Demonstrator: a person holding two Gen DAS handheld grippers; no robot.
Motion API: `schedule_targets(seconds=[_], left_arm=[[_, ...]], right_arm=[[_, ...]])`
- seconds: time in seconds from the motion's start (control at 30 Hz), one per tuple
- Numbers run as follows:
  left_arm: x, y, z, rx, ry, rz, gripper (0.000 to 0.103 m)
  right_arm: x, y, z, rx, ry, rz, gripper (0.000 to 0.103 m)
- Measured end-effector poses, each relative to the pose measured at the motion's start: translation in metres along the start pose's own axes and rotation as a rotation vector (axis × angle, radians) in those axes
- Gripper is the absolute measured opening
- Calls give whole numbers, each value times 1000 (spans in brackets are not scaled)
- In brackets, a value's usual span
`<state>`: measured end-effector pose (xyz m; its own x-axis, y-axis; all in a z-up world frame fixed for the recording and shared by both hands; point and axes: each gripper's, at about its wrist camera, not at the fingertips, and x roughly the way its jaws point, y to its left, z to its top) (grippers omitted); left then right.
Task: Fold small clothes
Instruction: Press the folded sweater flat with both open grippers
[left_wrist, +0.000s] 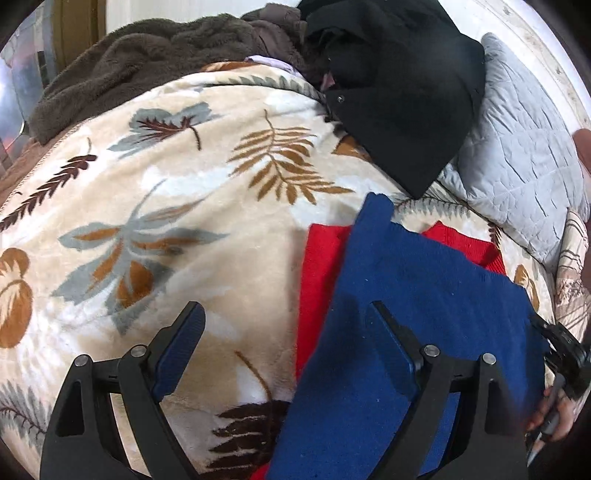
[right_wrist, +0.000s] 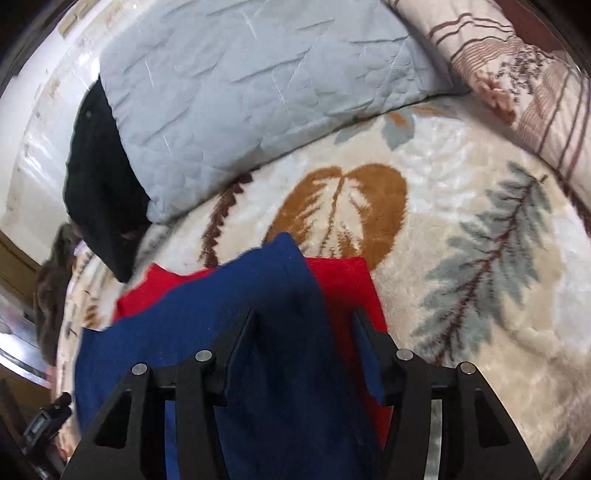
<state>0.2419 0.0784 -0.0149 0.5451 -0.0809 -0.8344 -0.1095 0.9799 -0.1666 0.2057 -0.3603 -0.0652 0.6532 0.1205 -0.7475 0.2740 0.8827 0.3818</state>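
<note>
Right wrist view: right gripper (right_wrist: 303, 325) pinching blue garment (right_wrist: 229, 306), left gripper (left_wrist: 284, 314) open; one-sided pull may skew fold.

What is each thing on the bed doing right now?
blue garment: lifted, draped over the red one, held between the right gripper's jaws
red garment: lying flat, partly covered
right gripper: closed on the blue garment
left gripper: open, holding nothing
black garment: crumpled, unfolded
grey pillow: lying on the bed, wrinkled
</note>
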Motion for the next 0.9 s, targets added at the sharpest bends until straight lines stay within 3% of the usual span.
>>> schedule_targets(seconds=[0.03, 0.1, 0.17, 0.2, 0.27, 0.3, 0.43, 0.57, 0.63, 0.7, 0.77, 0.9], left_arm=[[1, -3, 0, 13, 0, -7, 90], [1, -7, 0, 34, -5, 1, 90], [4, -10, -3, 48, -5, 18, 90], [7, -11, -3, 52, 2, 31, 90], [19, -12, -7, 68, 42, 86, 90], [26, -11, -10, 72, 62, 89, 90], [21, -6, -8, 47, 71, 65, 90], [-4, -4, -5, 39, 1, 57, 90], [-2, -7, -7, 55, 16, 65, 90], [14, -13, -13, 91, 66, 105, 90], [26, -16, -18, 113, 104, 118, 91], [4, -13, -14, 102, 63, 106, 90]], right_arm=[[-2, 6, 0, -44, -2, 11, 11], [-20, 15, -2, -114, -79, 11, 11], [-33, 11, -3, -100, -148, -2, 11], [-32, 1, -3, -53, -151, -8, 10], [-12, -18, -6, 19, -65, -39, 10], [1, -26, -11, 46, -6, -50, 11], [-26, -17, -15, 51, -71, -41, 20], [-59, -8, -28, 5, -165, 39, 23], [-51, -3, -38, -32, -125, 8, 30], [-30, -8, -49, -48, -17, -74, 30], [-41, -9, -52, -46, -63, -78, 27], [-74, -4, -59, -41, -129, -34, 31]])
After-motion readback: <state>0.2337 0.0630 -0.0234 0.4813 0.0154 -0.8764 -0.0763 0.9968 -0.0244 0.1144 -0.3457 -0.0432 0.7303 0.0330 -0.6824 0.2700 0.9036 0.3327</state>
